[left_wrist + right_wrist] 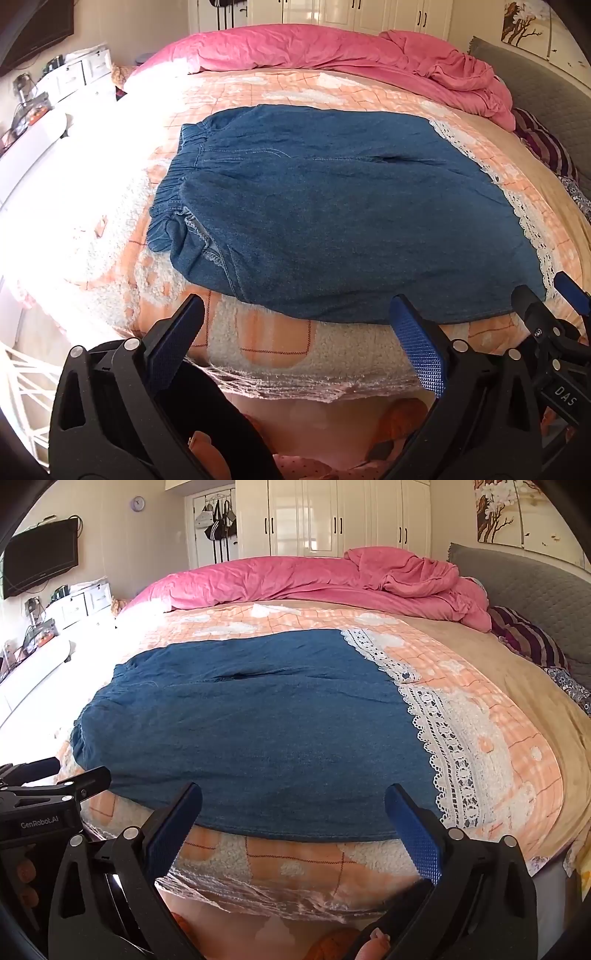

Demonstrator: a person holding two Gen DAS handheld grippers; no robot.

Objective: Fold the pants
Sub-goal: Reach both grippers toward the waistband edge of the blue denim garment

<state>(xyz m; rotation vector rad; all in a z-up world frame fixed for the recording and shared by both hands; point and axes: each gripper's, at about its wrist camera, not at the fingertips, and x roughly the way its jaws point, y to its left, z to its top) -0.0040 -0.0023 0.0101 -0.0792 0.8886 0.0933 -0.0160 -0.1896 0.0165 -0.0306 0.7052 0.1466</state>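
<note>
On bed, left wrist view: denim pants (332, 206) folded flat on peach checked blanket (273, 343), elastic waistband (173, 192) at left, lace hem (532, 229) at right; left gripper (295, 317) fingers spread wide, holding nothing, near pants' front edge; right gripper (554, 295) beside lace corner; pink duvet (332, 48) behind. Right wrist view: pants (251, 731) ahead; right gripper (295, 805) fingers spread, empty, tips over near edge; left gripper (55, 775) at left, finger state unclear here; wardrobe (332, 517) beyond.

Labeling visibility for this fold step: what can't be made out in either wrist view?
- Pants layers underneath: hidden by the top denim, both views.
- Waistband: beyond the garment's left edge in right wrist view.
- Bed near side: blocked by left gripper and right gripper, both open.
</note>
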